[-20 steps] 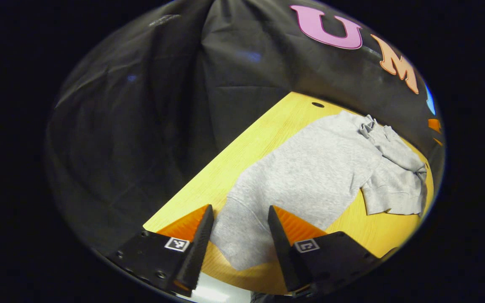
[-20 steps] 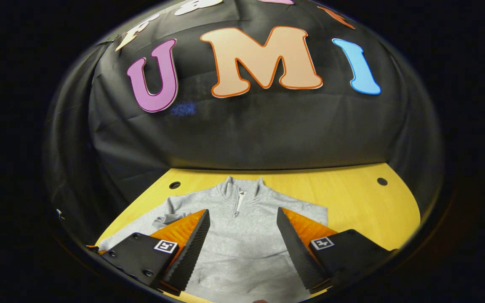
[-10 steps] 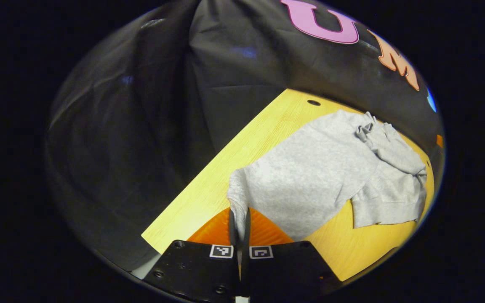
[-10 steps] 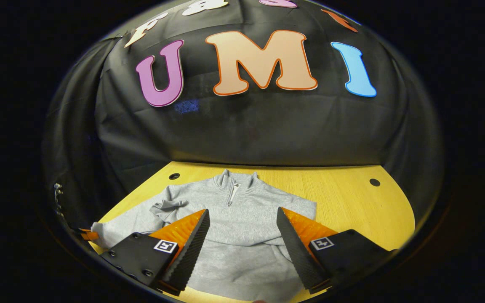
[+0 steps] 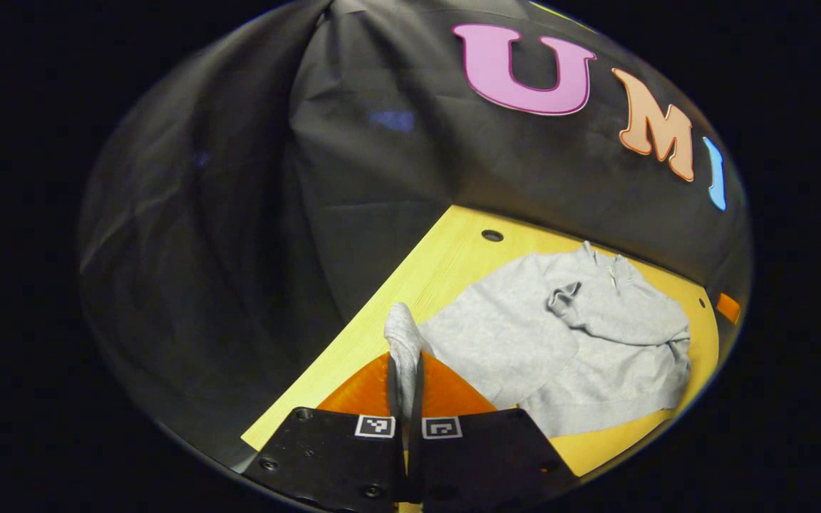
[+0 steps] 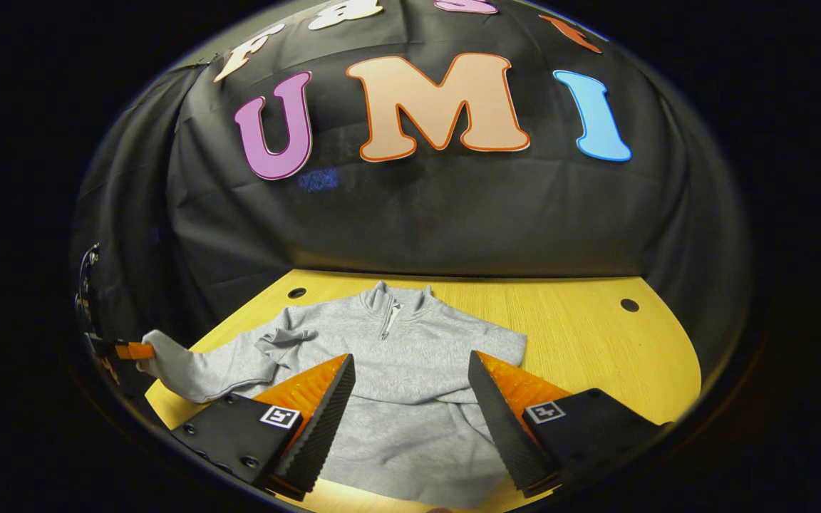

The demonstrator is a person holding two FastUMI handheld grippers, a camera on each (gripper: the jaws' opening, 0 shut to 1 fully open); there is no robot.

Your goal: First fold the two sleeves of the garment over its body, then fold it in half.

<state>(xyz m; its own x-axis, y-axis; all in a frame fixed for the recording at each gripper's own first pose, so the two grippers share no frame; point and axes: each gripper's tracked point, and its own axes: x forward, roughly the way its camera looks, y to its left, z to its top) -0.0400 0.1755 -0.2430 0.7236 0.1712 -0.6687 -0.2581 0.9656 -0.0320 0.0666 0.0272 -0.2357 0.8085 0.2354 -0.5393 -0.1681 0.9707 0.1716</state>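
A grey zip-neck sweatshirt [image 6: 410, 349] lies face up on the yellow table [image 6: 596, 342], collar toward the wall. My left gripper [image 5: 404, 360] is shut on the cuff of one sleeve [image 5: 402, 331], which bunches up out of the jaws. In the right gripper view that left gripper [image 6: 129, 350] holds the sleeve [image 6: 197, 367] stretched out at the table's left edge. The other sleeve lies folded across the sweatshirt [image 5: 524, 342]. My right gripper [image 6: 410, 385] hangs open over the lower body of the garment, nothing between its fingers.
The table has small round holes near its back corners [image 6: 628, 305] [image 6: 296, 293]. Bare wood [image 6: 617, 370] lies to the right of the garment. The table's left edge [image 5: 353, 349] runs close beside the held cuff. Black cloth walls stand behind the table.
My left gripper closed on the sleeve cuff, then lifted and drew it back, pulling the sleeve taut. The right gripper stayed open and barely shifted.
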